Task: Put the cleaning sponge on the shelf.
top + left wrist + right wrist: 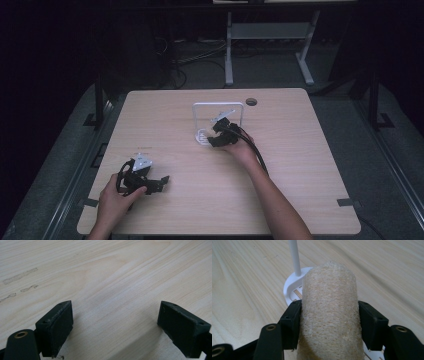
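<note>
A beige loofah sponge (329, 290) stands upright between the jaws of my right gripper (329, 317), which is shut on it. Just beyond the sponge is the round base (290, 288) of a white stand, with its thin pole (294, 257) rising from it. In the high view the right gripper (214, 136) sits at the foot of that white stand (195, 117) in the middle of the table. My left gripper (159, 184) rests low near the front left of the table. Its jaws are wide apart over bare wood, so the left gripper (115, 315) is open and holds nothing.
The light wooden table (300, 165) has a round cable hole (251, 101) at its back edge. Faint smudges (20, 277) mark the wood ahead of the left gripper. Beyond the table, another desk's white legs (229, 50) stand on a dark floor.
</note>
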{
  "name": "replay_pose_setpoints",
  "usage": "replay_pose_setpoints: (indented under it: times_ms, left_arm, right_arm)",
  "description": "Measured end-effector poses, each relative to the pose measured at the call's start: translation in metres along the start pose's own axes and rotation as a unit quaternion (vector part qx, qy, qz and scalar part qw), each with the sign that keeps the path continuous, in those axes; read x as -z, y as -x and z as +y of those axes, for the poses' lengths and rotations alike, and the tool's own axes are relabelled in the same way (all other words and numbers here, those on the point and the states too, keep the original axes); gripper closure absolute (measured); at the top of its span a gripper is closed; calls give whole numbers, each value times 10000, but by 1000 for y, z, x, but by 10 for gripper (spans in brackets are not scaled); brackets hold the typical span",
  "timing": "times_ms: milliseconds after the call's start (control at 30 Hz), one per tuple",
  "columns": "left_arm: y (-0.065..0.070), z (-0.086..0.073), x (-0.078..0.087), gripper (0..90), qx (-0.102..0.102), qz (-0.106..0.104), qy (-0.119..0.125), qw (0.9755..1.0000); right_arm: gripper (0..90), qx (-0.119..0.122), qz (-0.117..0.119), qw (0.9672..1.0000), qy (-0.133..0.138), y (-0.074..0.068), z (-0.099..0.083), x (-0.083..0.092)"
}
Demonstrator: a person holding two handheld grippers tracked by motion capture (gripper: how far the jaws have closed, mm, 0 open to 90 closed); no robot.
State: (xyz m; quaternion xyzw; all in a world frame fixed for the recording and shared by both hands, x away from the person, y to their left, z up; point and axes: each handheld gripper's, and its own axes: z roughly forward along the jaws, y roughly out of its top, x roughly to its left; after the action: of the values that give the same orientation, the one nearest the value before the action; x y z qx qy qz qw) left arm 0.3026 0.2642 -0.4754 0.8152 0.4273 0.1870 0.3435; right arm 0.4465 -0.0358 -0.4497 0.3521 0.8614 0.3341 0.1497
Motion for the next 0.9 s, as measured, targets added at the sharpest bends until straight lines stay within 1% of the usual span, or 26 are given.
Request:
replay_pose_setpoints:
  times_ms: [200,333,600,667,700,800,900]
  left_arm:
    - [0,0,0,126,3,1,2,10000]
    - [0,0,0,126,1,0,0,10000]
    - [0,0,0,126,1,0,1,10000]
    - [0,0,0,126,1,0,1,10000]
    - [0,0,0,126,1,0,1,10000]
    - [0,0,0,126,1,0,0,10000]
    - [0,0,0,126,-2,1,-1,10000]
  right_arm:
    - [408,-20,-6,10000,-33,1,-1,-3]
    - [408,-12,-17,9999,-106,1,-1,-6]
    - [404,-28,-8,9999,-126,1,-2,-7]
    - [371,-42,0,9999,-120,1,-2,-8]
    - [371,-42,0,9999,-120,1,-2,-8]
    - [334,-86,39,9999,-64,2,-1,-4]
    - [330,-102,31,9999,69,0,3,7]
